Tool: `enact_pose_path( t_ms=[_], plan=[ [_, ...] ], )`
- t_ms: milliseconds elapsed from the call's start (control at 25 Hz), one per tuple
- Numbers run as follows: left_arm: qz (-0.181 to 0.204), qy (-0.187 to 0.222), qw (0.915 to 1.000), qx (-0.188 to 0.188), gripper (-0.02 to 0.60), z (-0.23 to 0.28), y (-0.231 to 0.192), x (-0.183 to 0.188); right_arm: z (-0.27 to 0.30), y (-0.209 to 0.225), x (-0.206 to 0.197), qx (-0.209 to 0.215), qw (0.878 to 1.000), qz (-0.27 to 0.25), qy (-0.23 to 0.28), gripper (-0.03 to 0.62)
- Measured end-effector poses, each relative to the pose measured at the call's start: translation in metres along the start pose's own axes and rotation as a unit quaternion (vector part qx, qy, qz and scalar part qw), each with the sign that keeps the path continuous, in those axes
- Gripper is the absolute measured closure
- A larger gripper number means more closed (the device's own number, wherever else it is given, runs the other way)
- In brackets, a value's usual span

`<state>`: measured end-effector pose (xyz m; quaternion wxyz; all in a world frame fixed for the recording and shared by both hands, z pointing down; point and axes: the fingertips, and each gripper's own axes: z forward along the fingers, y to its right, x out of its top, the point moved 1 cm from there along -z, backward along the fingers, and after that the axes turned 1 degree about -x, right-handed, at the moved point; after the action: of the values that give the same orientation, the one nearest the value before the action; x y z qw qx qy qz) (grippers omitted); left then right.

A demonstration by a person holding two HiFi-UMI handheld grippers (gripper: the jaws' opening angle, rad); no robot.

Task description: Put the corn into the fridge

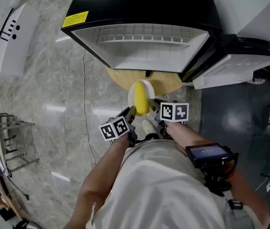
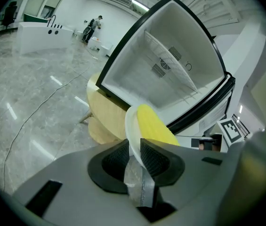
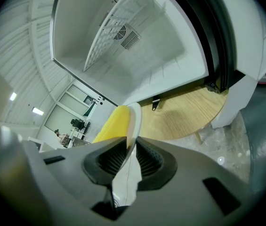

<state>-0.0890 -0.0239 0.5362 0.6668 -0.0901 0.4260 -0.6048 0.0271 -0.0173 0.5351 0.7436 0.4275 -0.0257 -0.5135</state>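
The left gripper (image 2: 134,149) and right gripper (image 3: 129,149) are each closed on opposite rims of the plate (image 1: 146,85), probably to carry it steady. The corn (image 1: 140,99) lies on it, held just near the open fridge (image 1: 144,63), above the table (image 1: 168,82).

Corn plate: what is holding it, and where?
The left gripper and right gripper each pinch the white plate by its rim, on opposite sides; the corn lies on it.
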Motion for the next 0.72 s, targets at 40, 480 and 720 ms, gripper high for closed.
enact_pose_path(
  t_ms=[40, 480, 720],
  plan=[
    [0.001, -0.001, 1.0000, -0.003, 0.507, 0.002, 0.000, 0.003, 0.002, 0.000, 0.003, -0.001, 1.000, 0.001, 0.001, 0.533],
    [0.019, -0.015, 0.9995, -0.021, 0.506, 0.017, -0.008, 0.038, 0.022, -0.005, 0.028, -0.015, 1.000, 0.013, 0.020, 0.533],
    [0.025, -0.017, 0.9993, -0.023, 0.506, 0.025, -0.017, 0.053, 0.036, -0.007, 0.039, -0.019, 0.999, 0.014, 0.026, 0.533]
  ],
)
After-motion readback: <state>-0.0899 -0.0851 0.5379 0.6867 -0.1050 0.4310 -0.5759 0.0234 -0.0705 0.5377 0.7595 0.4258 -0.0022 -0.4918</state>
